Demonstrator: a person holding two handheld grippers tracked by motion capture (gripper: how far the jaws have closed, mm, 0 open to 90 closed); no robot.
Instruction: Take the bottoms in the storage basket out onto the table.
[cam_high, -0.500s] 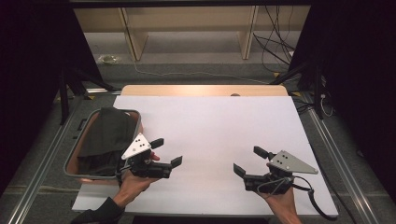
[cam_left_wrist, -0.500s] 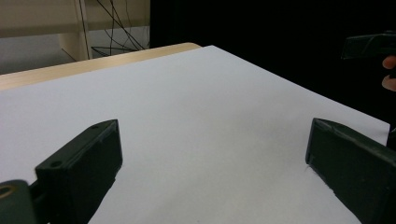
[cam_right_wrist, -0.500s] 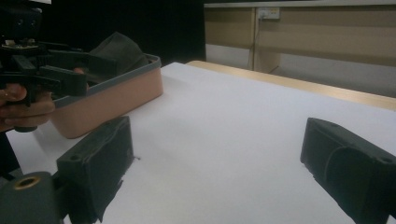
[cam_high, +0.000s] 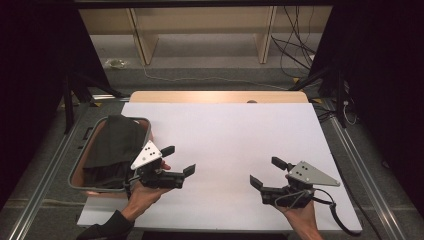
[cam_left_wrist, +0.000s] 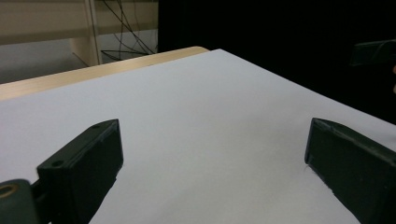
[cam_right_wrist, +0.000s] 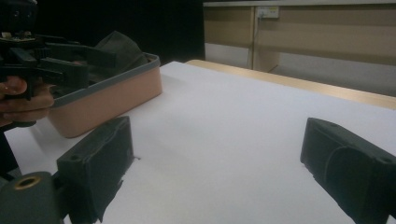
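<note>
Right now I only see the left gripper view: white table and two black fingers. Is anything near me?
Observer: Yes. A basket sits at the table's left edge, close beside the left gripper.
Operator: What's in it?
Observer: A dark cloth, bunched up inside.
Operator: Is my other gripper holding something?
Observer: No. The right gripper is open with nothing between its fingers, low over the bare table.
</note>
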